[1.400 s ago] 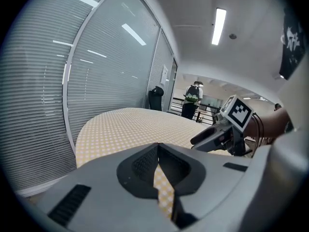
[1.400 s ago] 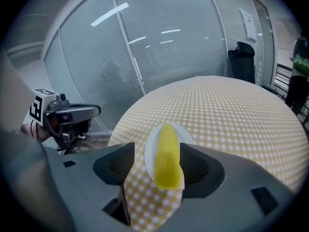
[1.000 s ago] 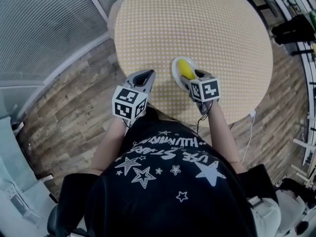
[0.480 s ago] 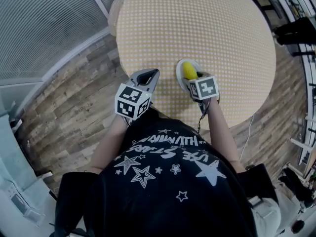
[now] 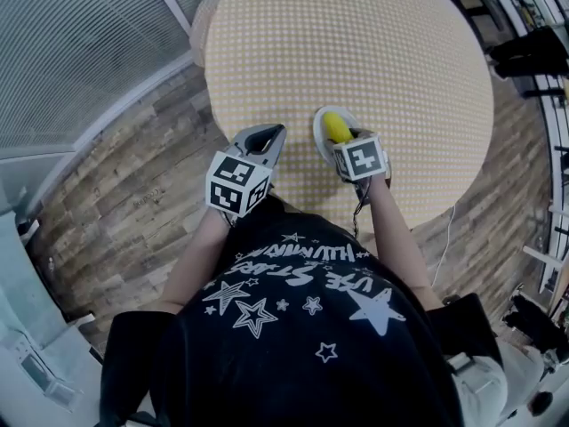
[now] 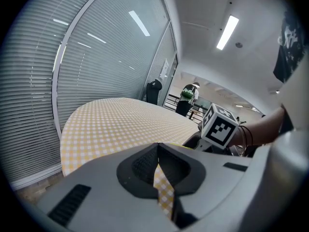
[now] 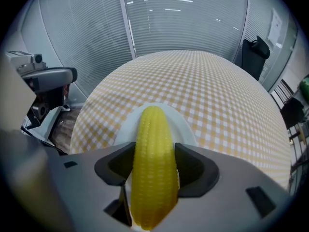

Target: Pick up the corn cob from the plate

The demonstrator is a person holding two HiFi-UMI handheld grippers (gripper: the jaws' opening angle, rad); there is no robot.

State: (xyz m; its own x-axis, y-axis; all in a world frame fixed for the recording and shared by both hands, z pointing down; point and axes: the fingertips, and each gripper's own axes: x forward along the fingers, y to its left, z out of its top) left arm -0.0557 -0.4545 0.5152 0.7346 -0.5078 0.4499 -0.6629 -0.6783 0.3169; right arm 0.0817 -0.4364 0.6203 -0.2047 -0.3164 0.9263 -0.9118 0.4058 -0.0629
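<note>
**Yellow corn cob [image 7: 153, 129] clamped in the right gripper [image 7: 154, 152], over its plate**

Nearest the head camera is the person's black star-printed shirt [image 5: 302, 327], with both forearms reaching forward from it. The left gripper [image 6: 159, 170] hangs at the near edge of the surface with its jaws drawn together to a thin slit. Nothing is between them, and only a sliver of checked cloth shows through.

Just beyond, the right gripper has its two grey jaws pressed against opposite sides of the cob. They grip its thicker rear half, and the tapered tip points away from the person. The cob sits above the small white round plate [image 7: 186, 127], but no view shows whether it has lifted clear or rests on it.

The cob looks smooth, glossy and evenly ribbed, so it is probably light and stiff, perhaps a plastic model. Its round, tapering body could twist or slide forward out of a pinch. The hold on the broad part, square across its width, seems sound, and a straight upward lift should keep it from pivoting. The plate looks light too and might shift if dragged.

Farther out spreads the round surface [image 5: 356, 34] under a yellow-and-white checked cloth, otherwise bare. Past it are a wood-patterned floor [image 5: 133, 194] and grey slatted blinds [image 5: 80, 52].
</note>
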